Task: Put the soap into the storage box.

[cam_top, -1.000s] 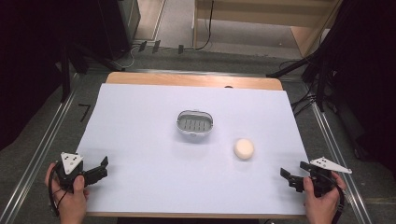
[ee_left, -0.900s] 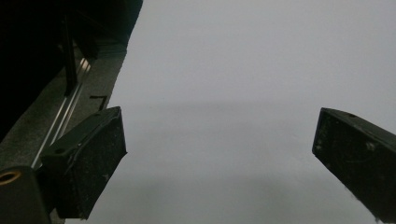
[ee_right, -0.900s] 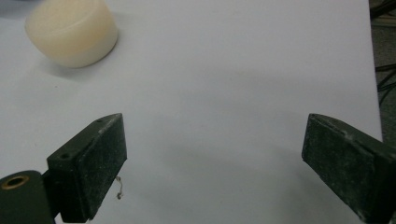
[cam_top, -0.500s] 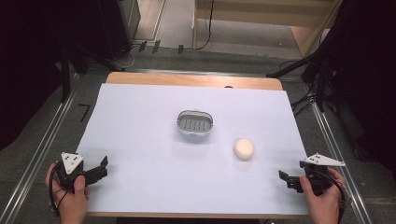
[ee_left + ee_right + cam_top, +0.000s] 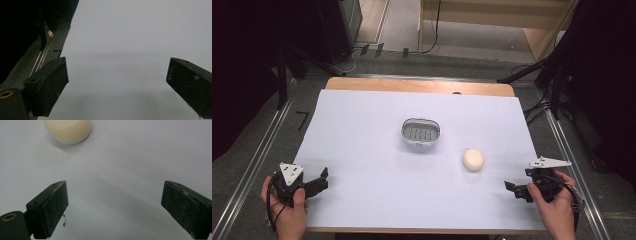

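1. The right gripper (image 5: 515, 189) has its jaws spread wide with bare white sheet between them; it holds and touches nothing.
2. In the right gripper view the same gripper (image 5: 113, 207) faces the cream soap bar (image 5: 67, 130), which lies ahead of the jaws and to their left, well clear of both pads.
3. The left gripper (image 5: 323, 178) is also spread wide and empty, seen again in the left gripper view (image 5: 117, 85) with only the sheet between its jaws.
4. The landmark is the metal soap dish (image 5: 421, 134), which sits near the middle of the white sheet (image 5: 362, 130).
5. The soap bar (image 5: 473, 159) lies on the sheet near the dish, on its right and toward the person, not touching it.
6. The right gripper is beyond the bar from the dish, near the sheet's right front corner; the left gripper is well apart from the dish, at the left front corner.
7. Count: two grippers, one soap bar, one dish, one sheet.
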`<action>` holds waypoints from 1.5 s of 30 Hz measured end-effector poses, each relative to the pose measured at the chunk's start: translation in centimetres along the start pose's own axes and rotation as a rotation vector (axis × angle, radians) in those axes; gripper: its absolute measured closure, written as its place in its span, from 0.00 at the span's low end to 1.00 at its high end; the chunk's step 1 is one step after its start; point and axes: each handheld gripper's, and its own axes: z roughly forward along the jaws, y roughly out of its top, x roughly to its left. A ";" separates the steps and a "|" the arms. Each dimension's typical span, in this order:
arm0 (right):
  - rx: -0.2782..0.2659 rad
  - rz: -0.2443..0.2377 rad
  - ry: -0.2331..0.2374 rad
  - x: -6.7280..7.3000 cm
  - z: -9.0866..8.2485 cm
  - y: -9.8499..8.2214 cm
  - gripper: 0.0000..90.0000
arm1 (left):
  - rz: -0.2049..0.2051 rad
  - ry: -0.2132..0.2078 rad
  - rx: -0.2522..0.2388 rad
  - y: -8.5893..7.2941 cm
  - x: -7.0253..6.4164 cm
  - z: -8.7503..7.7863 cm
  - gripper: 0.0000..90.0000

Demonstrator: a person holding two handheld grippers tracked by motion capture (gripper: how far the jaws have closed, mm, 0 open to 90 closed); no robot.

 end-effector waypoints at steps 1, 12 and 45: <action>0.004 -0.008 0.004 0.0 0.1 0.1 0.08 | 0.000 0.002 0.001 0.0 0.0 0.0 0.05; 0.068 -0.055 0.032 1.3 1.4 1.6 0.08 | -0.037 0.012 0.018 0.1 0.3 0.1 0.15; 0.133 -0.127 0.086 4.2 5.5 6.3 0.14 | -0.035 -0.055 -0.001 -0.1 0.5 -0.1 0.16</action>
